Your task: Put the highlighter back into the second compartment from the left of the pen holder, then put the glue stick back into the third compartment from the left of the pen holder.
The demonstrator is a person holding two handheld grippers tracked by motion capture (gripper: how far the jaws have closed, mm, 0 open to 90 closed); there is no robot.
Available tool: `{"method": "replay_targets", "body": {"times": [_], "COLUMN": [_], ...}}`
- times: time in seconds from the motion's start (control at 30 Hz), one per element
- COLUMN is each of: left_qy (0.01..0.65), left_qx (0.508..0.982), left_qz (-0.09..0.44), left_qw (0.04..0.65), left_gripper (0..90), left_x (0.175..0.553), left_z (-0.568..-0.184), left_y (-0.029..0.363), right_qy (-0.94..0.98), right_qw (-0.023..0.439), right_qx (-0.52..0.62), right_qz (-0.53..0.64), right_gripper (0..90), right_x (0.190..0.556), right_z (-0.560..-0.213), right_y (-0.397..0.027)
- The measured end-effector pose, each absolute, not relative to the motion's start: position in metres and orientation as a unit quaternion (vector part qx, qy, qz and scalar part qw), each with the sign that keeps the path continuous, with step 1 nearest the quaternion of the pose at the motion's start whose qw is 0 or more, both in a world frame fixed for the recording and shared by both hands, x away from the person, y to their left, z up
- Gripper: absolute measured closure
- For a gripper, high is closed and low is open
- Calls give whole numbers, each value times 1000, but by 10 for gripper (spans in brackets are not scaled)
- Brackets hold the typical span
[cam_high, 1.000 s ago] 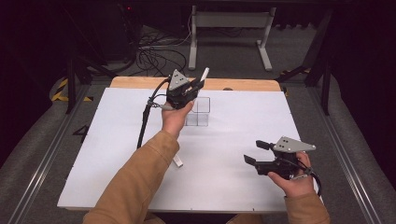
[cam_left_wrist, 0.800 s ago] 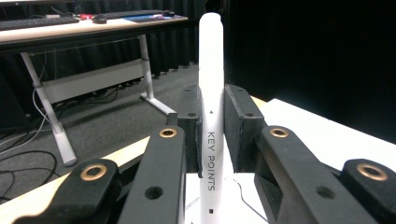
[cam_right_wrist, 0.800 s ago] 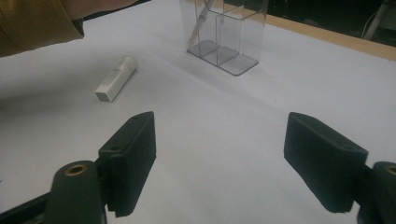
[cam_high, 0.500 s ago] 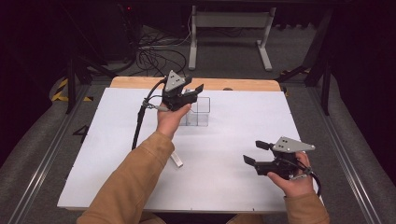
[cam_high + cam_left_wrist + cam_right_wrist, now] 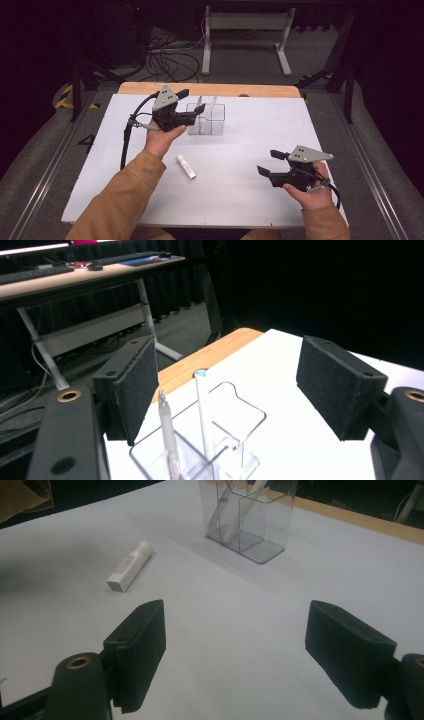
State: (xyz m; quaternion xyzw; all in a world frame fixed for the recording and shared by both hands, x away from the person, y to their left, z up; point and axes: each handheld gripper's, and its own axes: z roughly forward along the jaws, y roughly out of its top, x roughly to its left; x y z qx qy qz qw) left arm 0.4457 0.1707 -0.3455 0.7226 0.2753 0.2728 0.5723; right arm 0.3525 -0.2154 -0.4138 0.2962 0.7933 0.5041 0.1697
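Note:
A clear plastic organizer (image 5: 205, 121) stands at the back middle of the white table top (image 5: 240, 200). A white pen (image 5: 210, 107) and a grey pen (image 5: 198, 105) lean in it. My left gripper (image 5: 191, 102) hovers just left of the organizer. Its jaws have just been opening, and nothing is between them. In the left gripper view the white pen (image 5: 202, 410) and grey pen (image 5: 168, 436) stand in the organizer (image 5: 251, 415) below my open left gripper (image 5: 235, 390). A white tube (image 5: 185, 166) lies on the table. My right gripper (image 5: 270, 162) rests open and empty at the front right.
In the right gripper view the white tube (image 5: 129, 566) lies ahead to the left and the organizer (image 5: 250, 525) farther off, beyond the right gripper (image 5: 240, 655). A wooden strip (image 5: 210, 89) edges the table's far side. A desk frame (image 5: 245, 30) and cables (image 5: 165, 60) sit on the floor behind.
The left gripper held the white pen above the organizer, then opened and let it go. The pen now stands in the organizer, and the left hand has drawn away to the left. The right hand has kept still.

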Motion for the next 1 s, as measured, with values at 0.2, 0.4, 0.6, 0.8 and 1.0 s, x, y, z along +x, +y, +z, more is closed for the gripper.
{"method": "replay_targets", "body": {"times": [0.2, 0.4, 0.6, 0.8, 1.0], "left_qy": [270, 271, 273, 281, 277], "left_qx": [727, 730, 733, 744, 749], "left_qz": [262, 260, 254, 231, 235], "left_qw": [574, 571, 569, 560, 554], "left_gripper": [232, 223, 213, 196, 188], "left_x": [430, 421, 414, 399, 379], "left_z": [-341, -340, -340, -345, -354], "left_y": [179, 184, 189, 200, 216], "right_qy": [793, 792, 793, 791, 792], "right_qw": [169, 170, 169, 168, 166], "right_qx": [294, 294, 291, 286, 276], "right_qz": [506, 508, 508, 514, 518], "right_gripper": [247, 246, 242, 206, 182], "right_x": [352, 352, 352, 352, 353], "right_z": [-413, -411, -411, -408, -406], "right_y": [-214, -213, -210, -205, -201]}}
